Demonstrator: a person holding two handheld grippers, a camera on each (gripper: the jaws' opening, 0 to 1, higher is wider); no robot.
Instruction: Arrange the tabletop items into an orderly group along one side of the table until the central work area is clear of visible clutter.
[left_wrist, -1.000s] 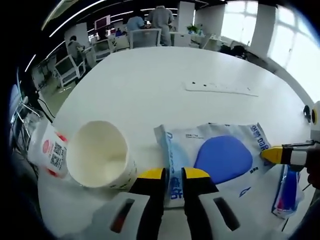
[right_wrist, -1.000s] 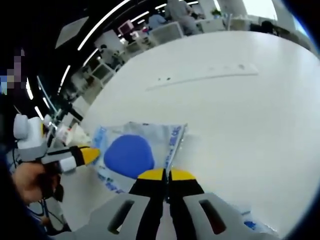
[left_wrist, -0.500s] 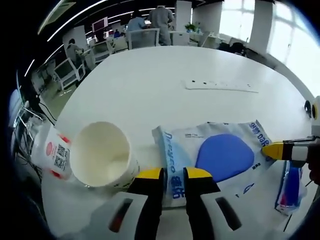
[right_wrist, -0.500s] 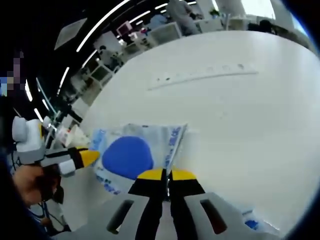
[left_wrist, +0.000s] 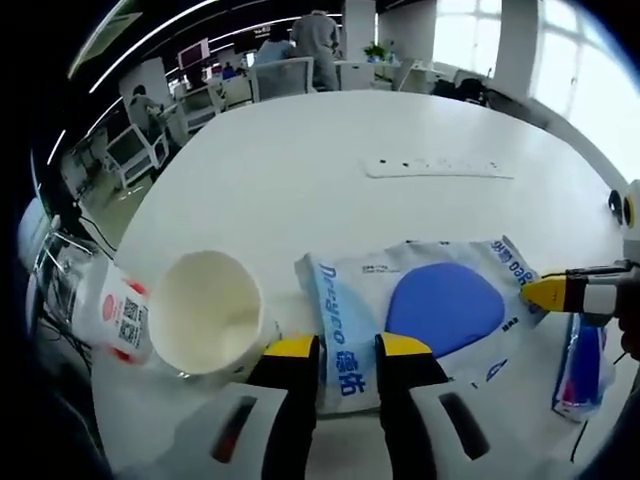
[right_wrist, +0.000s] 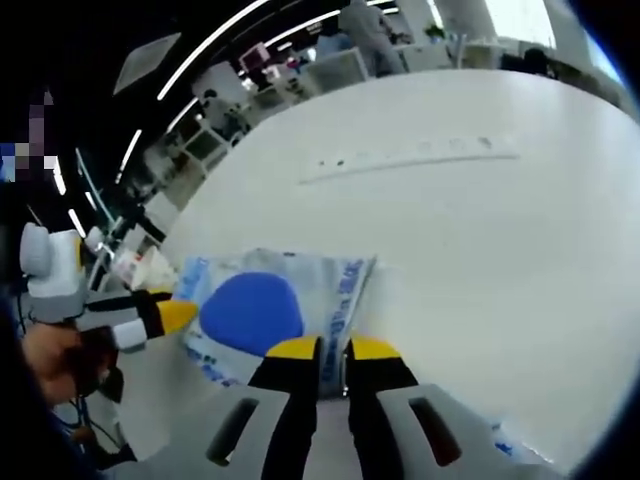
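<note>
Print on the flat blue-and-white plastic pouch with the dark blue oval patch (left_wrist: 430, 310) is too small and warped to read, and its near edge is covered by the left claw (left_wrist: 347, 350). In the right gripper view the same pouch (right_wrist: 262, 312) is blurred, and its near corner is covered by the right claw (right_wrist: 333, 349).

At 3 o'clock in the left gripper view a slim red-and-blue packet (left_wrist: 578, 365) is cut off by the rim. At 9 o'clock a white plastic bottle with a red label and a printed code (left_wrist: 118, 318) lies partly behind the wide white paper cup (left_wrist: 208, 312), whose open mouth faces the camera. In the right gripper view both are a small unclear shape at 9 o'clock.

The large round white table (left_wrist: 300, 170) carries a long white power strip (left_wrist: 438, 168) toward 12 o'clock, well apart from the other things. Behind is an open office with white chairs, ceiling light strips, bright windows and people standing far off.

The pouch lies flat near the table's near edge, just beside the cup, its long axis running from 9 to 3 o'clock in the left gripper view.

The left claw's yellow tips stand a narrow gap apart over the pouch's near edge; whether they pinch it I cannot tell. The right claw's tips are a slit apart at the pouch's corner, with grip equally unclear. The right claw's yellow tip enters the left gripper view at 3 o'clock, at the pouch's end.
</note>
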